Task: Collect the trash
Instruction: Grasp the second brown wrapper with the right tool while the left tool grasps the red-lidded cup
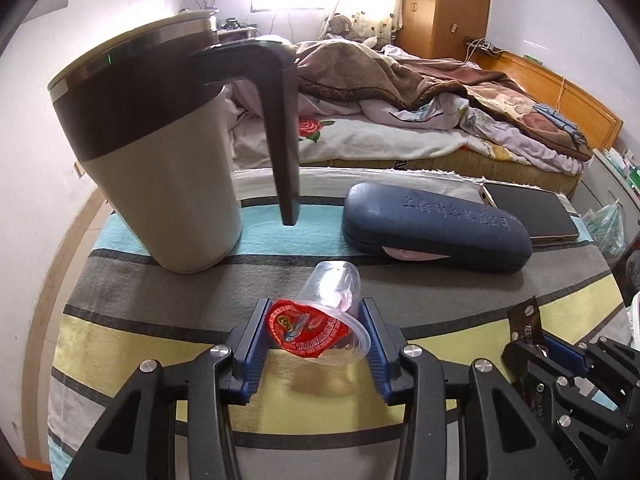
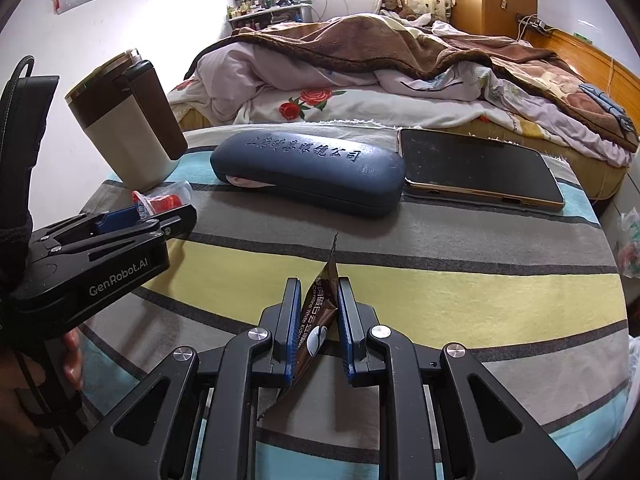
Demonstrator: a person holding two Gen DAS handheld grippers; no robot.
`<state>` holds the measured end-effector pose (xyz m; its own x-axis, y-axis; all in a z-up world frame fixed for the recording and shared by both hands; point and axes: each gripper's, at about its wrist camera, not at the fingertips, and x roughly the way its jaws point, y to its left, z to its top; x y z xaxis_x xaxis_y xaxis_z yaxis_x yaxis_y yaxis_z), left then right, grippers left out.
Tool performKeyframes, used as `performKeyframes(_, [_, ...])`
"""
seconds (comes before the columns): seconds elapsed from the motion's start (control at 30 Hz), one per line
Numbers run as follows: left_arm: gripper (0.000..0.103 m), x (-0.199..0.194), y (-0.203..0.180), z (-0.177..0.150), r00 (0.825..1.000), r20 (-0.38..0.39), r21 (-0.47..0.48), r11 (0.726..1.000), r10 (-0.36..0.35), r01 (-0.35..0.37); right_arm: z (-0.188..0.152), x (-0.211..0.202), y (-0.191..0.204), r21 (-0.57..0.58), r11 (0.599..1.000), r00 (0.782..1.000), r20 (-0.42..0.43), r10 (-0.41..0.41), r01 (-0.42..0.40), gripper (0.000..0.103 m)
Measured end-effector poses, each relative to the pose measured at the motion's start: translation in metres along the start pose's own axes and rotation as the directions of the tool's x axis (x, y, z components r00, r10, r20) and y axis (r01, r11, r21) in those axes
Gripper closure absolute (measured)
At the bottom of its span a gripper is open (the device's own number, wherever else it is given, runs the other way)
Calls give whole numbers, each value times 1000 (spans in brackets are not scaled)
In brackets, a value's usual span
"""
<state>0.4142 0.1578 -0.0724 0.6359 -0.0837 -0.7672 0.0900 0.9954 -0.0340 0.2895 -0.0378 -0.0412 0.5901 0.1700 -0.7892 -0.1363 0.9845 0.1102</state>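
Trash in both grippers, none loose on striped cloth as far as visible. Landmark: blue glasses case.

Left gripper, near side of case and toward mug: pads pressed against clear jelly cup, cup lying sideways with red foil lid peeled and facing camera. Grip across the rim end, probably since the thin wall there is stiffest; whether lifted or resting on cloth, cannot tell.

Right gripper, near side of case, toward phone end: blue pads nearly together, pinching brown sachet edge-on, torn tip pointing up and away. Held flat between pads, apparently so the limp foil does not slide out.

Mug upright just beyond left of case; phone touching or just beside its far-right end. Both look like keepers, not trash.

Judgement: pickup stage done for both pieces; next, carry to a bin. No bin visible; plastic bag beyond table edge past phone, possible target, unsure.
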Motion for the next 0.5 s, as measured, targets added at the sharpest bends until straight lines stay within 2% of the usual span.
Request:
performKeyframes(0.33, [59,-29,-9,-9,999,38,32,999,14,-16,-3,-5,-1,-3,1000,1000,3,-4,4,85])
performKeyframes(0.5, [59,-51,-14,-14,998,54,35,999,14,-16,-5,-14,-2,0,1000,1000,16,-3,3,91])
